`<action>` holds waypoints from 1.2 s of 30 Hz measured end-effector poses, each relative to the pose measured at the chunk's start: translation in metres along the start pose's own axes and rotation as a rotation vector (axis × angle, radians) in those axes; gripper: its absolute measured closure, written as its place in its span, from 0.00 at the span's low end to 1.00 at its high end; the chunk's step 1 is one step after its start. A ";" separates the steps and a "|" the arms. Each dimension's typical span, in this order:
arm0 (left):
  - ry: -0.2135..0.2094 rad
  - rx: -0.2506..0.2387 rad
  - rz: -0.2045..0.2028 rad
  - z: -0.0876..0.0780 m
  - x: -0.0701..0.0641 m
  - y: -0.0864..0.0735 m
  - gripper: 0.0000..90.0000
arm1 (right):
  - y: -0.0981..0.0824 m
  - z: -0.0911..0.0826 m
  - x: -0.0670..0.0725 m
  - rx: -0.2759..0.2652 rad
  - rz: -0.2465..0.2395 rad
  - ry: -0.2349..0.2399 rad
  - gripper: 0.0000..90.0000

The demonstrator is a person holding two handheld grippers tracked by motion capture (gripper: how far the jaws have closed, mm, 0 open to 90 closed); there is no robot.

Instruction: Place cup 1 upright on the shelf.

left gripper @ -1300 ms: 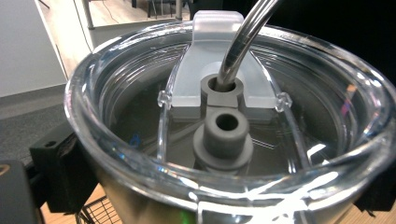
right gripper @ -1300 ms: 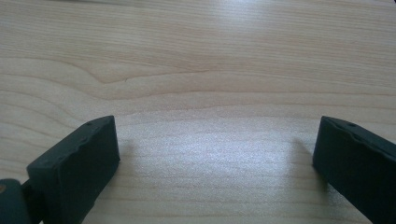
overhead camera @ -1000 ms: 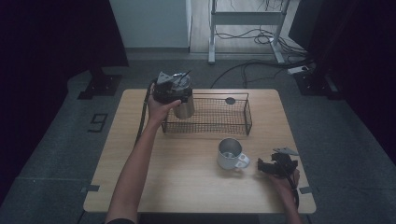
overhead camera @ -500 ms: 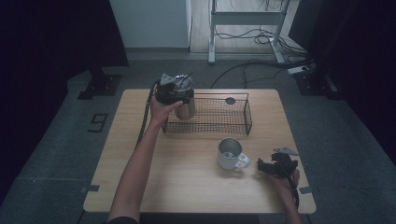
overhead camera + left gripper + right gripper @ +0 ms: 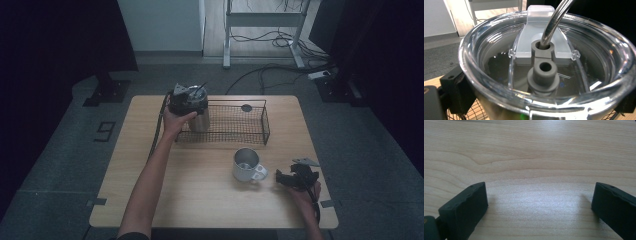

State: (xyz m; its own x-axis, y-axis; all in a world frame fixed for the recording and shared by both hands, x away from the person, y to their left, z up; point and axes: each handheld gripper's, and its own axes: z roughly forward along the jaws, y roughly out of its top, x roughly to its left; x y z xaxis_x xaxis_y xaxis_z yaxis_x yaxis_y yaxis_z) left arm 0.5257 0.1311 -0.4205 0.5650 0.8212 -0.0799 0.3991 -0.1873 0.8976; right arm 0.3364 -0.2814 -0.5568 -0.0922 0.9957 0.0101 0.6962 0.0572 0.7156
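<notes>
Tumbler (image 5: 200, 118) w/ lid, straw clamped in left jaws over wire basket (image 5: 252, 131); right jaws released, empty.

Pretty dim room overall in the high view, the floor and both side edges sink into near black, and only the wooden table (image 5: 210, 165) and the pale wall at the far end catch soft light. Colours look muted and a bit grainy. The left gripper view is way brighter: white glare streaks on the clear tumbler lid (image 5: 544, 57), with its near rim blurry. In the right gripper view the tabletop has a washed-out sheen and soft shadows beside the jaws.
</notes>
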 end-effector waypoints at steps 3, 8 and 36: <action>0.004 0.007 0.008 0.003 -0.001 -0.003 0.05 | 0.000 0.000 0.000 0.000 0.000 0.000 0.00; 0.010 0.016 0.004 0.006 -0.001 -0.007 0.05 | 0.000 0.000 0.000 0.000 0.000 0.000 0.00; 0.060 0.058 0.007 0.022 -0.007 -0.034 0.04 | 0.000 0.000 0.000 0.000 0.000 0.000 0.00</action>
State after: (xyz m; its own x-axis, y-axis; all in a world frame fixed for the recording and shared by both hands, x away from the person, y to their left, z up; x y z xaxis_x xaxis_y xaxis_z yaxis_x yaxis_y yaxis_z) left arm 0.5240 0.1195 -0.4597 0.5245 0.8502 -0.0461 0.4372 -0.2224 0.8714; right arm 0.3364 -0.2814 -0.5568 -0.0925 0.9957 0.0105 0.6963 0.0571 0.7155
